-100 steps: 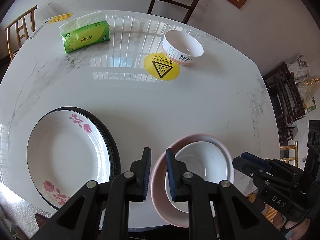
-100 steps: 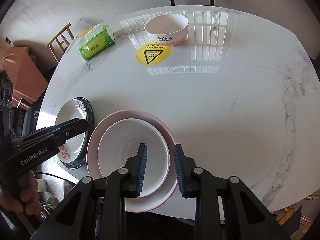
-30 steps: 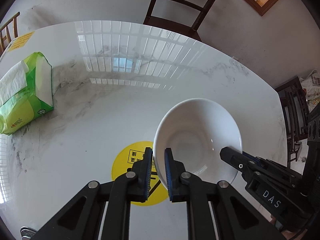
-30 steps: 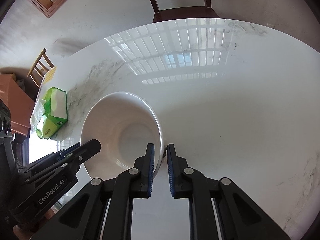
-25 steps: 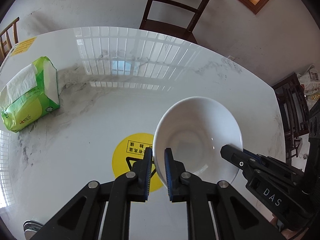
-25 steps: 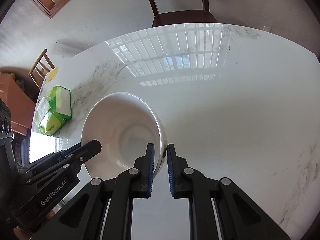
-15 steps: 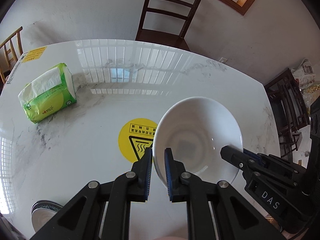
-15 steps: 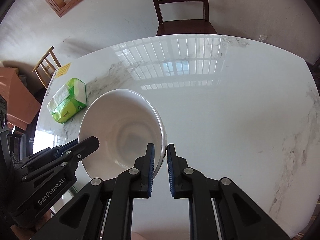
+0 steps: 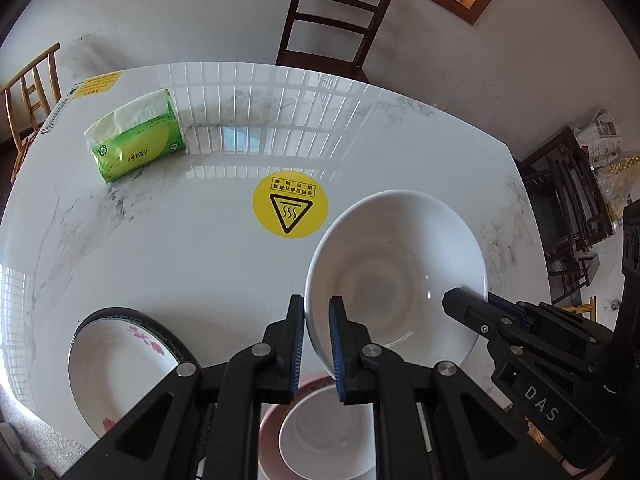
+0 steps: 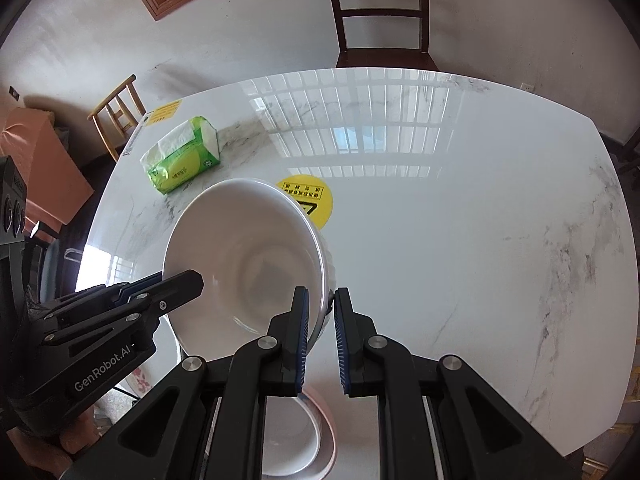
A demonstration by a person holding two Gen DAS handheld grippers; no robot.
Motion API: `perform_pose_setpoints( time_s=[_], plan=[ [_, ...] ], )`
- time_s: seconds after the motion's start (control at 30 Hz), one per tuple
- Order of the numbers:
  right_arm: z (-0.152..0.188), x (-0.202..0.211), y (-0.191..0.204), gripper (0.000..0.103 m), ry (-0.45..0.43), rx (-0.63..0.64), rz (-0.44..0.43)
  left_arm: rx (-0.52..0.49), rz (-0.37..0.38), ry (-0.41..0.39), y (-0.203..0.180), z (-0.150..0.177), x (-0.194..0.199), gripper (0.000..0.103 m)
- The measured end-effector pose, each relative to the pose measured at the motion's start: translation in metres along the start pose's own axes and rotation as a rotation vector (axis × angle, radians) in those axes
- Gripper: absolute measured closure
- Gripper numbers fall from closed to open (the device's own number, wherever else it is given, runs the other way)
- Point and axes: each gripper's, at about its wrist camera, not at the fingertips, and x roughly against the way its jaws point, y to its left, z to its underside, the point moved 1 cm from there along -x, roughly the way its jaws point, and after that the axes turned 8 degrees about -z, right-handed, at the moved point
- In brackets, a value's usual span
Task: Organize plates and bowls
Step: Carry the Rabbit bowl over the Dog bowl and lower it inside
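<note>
Two tools, left tool (image 9: 316,332) and right tool (image 10: 320,332), clamp opposite rims of the white bowl (image 9: 396,284), steadying it above the pink plate (image 9: 276,432) for stacking.

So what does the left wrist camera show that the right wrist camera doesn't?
Left only: the flowered plate nearly whole, dark cabinet off the table's right. Right only: the table's bare right half and the orange box. Both: the white bowl pinched by left gripper and right gripper, tissue pack, yellow sticker, pink plate.

Left gripper (image 9: 316,340): lower centre of frame, jaws clamped on a rim.
Right gripper (image 10: 321,336): lower centre, jaws likewise clamped.
</note>
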Motion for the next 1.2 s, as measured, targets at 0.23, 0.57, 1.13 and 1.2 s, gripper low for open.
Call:
perform_pose_setpoints(
  time_s=[0.23, 0.57, 1.13, 1.2],
  plan=[
    [0.045, 0.011, 0.008, 0.090, 0.017, 0.004, -0.009, -0.024, 0.016, 0.001, 0.003, 0.037, 0.016, 0.091],
    [0.095, 0.007, 0.015, 0.090, 0.069, 0.010, -0.019, -0.047, 0.016, 0.001, 0.005, 0.074, 0.025, 0.091],
    [0.131, -0.015, 0.015, 0.089, 0.159, 0.016, -0.010, -0.042, 0.005, 0.089, 0.011, 0.108, -0.002, 0.091],
    [0.134, -0.018, 0.015, 0.089, 0.172, 0.014, -0.010, -0.044, 0.004, 0.097, 0.011, 0.111, -0.005, 0.091]
  ],
)
